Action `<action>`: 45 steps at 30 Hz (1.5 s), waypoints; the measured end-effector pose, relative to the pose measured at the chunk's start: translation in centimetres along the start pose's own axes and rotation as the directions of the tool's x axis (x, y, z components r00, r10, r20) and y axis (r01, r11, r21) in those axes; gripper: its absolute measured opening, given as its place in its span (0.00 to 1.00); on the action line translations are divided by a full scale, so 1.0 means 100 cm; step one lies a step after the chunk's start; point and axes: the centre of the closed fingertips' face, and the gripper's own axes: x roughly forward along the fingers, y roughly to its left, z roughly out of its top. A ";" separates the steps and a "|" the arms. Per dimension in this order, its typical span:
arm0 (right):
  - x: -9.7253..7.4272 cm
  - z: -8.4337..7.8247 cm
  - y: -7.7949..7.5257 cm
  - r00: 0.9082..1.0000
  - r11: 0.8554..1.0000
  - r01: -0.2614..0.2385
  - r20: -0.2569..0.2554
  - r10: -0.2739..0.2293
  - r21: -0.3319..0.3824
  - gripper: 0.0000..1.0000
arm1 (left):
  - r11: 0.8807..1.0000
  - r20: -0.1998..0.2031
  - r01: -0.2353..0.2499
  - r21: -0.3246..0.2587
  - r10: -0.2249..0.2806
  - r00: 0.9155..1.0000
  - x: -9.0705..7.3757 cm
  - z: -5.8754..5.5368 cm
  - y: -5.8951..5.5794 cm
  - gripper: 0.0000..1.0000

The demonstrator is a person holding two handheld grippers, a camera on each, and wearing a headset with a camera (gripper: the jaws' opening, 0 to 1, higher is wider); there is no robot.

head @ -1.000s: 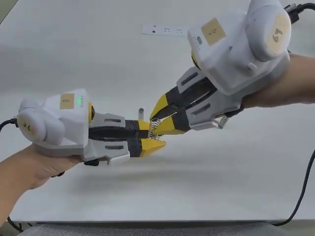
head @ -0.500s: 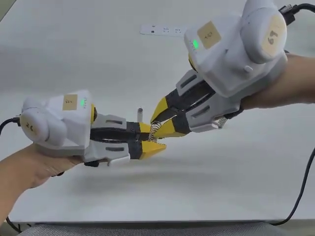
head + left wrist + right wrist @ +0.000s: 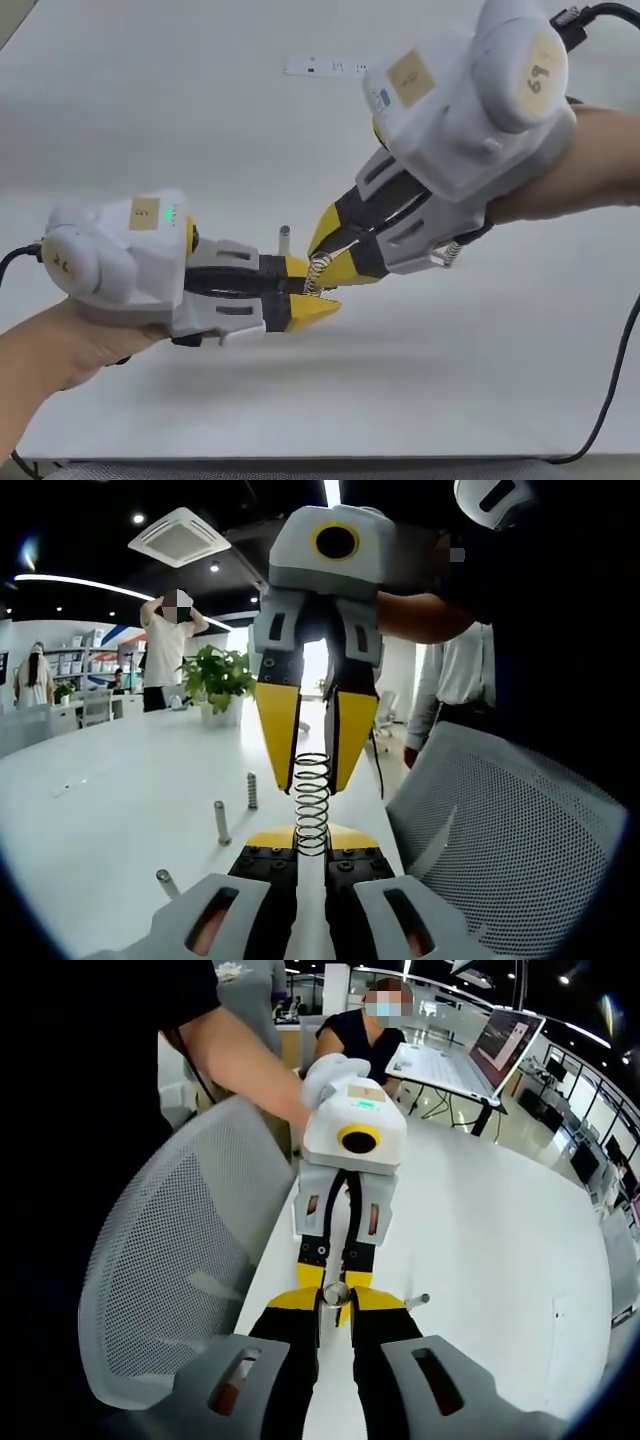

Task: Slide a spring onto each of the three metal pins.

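Pinching the upper coils of the spring (image 3: 312,810) between the right gripper (image 3: 312,786) fingers, nearly closed; clamping its lower end in the left gripper (image 3: 312,842) fingers, pressed together. Holding it in the air over the table (image 3: 420,380), toward the near edge. Leaving upright in a row beside them the nearest pin (image 3: 165,882) and middle pin (image 3: 220,822), seemingly bare, and the far pin (image 3: 252,790), ribbed, maybe sprung already, too small to tell. Judging the task early: this spring on no pin yet, at least two left to fit
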 end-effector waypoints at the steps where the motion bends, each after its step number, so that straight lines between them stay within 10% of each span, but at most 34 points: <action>1: 0.000 0.000 0.001 1.000 1.000 -0.007 0.000 0.007 0.001 0.09 | 1.000 0.002 -0.003 -0.001 0.003 1.000 0.000 0.001 0.001 0.00; 45: 0.014 -0.009 0.008 0.982 0.997 -0.078 -0.172 0.074 -0.015 0.08 | 1.000 -0.022 0.005 -0.009 -0.005 1.000 0.003 -0.005 -0.001 0.02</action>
